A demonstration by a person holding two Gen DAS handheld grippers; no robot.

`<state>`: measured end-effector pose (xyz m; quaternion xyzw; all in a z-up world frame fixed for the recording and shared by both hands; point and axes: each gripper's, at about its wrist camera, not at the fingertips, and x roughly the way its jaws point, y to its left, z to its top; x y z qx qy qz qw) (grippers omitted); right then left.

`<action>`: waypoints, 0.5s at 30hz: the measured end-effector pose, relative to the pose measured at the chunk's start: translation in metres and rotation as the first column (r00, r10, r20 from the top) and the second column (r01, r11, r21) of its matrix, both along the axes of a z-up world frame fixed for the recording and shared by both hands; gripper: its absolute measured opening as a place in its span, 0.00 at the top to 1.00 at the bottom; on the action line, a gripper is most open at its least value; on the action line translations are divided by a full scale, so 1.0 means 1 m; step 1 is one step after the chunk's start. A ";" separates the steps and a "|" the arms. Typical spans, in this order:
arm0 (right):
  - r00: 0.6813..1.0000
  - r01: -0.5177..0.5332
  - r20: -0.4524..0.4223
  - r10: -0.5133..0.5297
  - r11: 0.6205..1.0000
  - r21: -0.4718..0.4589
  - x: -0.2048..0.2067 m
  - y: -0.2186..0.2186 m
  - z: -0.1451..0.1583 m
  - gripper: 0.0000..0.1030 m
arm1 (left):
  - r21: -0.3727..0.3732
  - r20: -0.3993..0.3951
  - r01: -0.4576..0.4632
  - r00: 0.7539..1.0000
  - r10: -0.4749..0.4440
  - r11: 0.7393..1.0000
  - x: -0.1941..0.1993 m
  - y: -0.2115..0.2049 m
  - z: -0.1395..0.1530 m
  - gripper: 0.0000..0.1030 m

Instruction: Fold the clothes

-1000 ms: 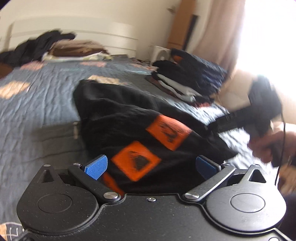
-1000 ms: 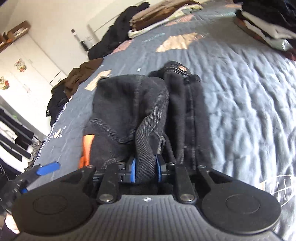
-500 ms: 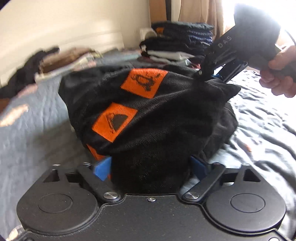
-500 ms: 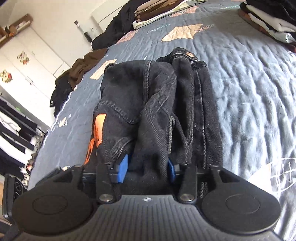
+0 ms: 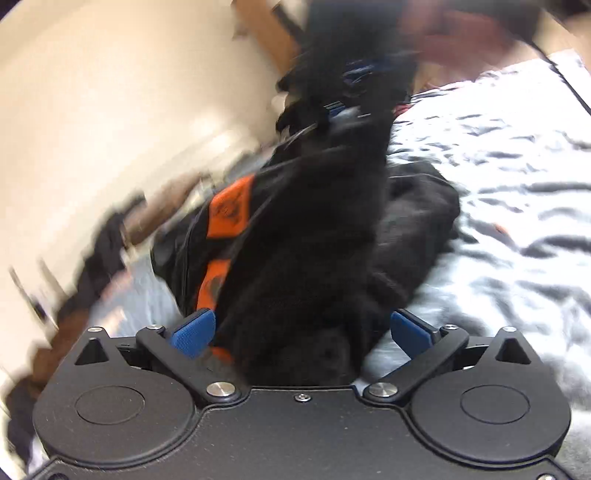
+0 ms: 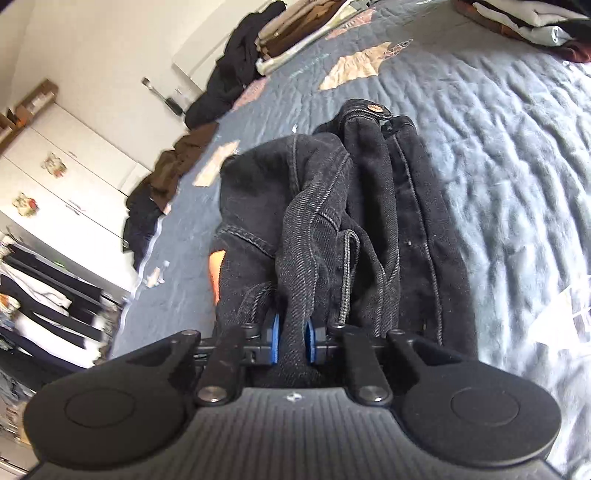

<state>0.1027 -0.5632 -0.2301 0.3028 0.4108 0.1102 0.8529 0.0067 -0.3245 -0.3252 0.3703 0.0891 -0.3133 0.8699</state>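
Black jeans with orange patches (image 6: 369,206) lie bunched on the grey quilted bed (image 6: 509,155). My right gripper (image 6: 291,341) is shut on a fold of the jeans' black denim. In the blurred left wrist view the jeans (image 5: 306,240) rise up toward the right gripper (image 5: 354,92) at the top. My left gripper (image 5: 299,332) is open, its blue pads (image 5: 194,332) on either side of the cloth without pinching it.
Folded clothes stacks sit at the bed's far edge (image 6: 291,40) and far right (image 6: 524,26). Dark and brown garments (image 6: 173,162) lie along the left bed edge. White cupboards (image 6: 62,177) and hanging clothes (image 6: 44,302) stand to the left.
My right gripper has closed tightly on the denim fold and lifted it. The left gripper has swung and tilted fast, its view blurred, its jaws still open around the cloth.
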 end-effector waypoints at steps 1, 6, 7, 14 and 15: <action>1.000 -0.012 -0.007 0.012 0.999 -0.031 0.002 0.003 0.001 0.83 | 0.013 0.044 -0.008 0.999 0.007 1.000 -0.006 -0.004 -0.008 0.01; 0.998 -0.062 -0.011 0.061 0.989 -0.137 0.007 0.013 0.002 0.71 | -0.067 0.085 -0.145 0.985 0.151 0.987 0.013 -0.006 -0.019 0.01; 0.998 -0.065 -0.009 0.064 0.989 -0.131 0.008 0.014 0.002 0.65 | -0.090 0.077 -0.172 0.981 0.179 0.981 0.021 -0.004 -0.018 0.01; 0.997 -0.073 0.000 0.074 0.988 -0.139 0.006 0.020 0.004 0.59 | 0.043 0.275 -0.091 0.958 0.076 0.995 0.027 -0.018 -0.046 0.00; 0.997 -0.071 0.001 0.072 0.987 -0.147 0.006 0.021 0.004 0.59 | 0.066 0.306 -0.079 0.950 0.055 0.995 0.026 -0.020 -0.049 0.00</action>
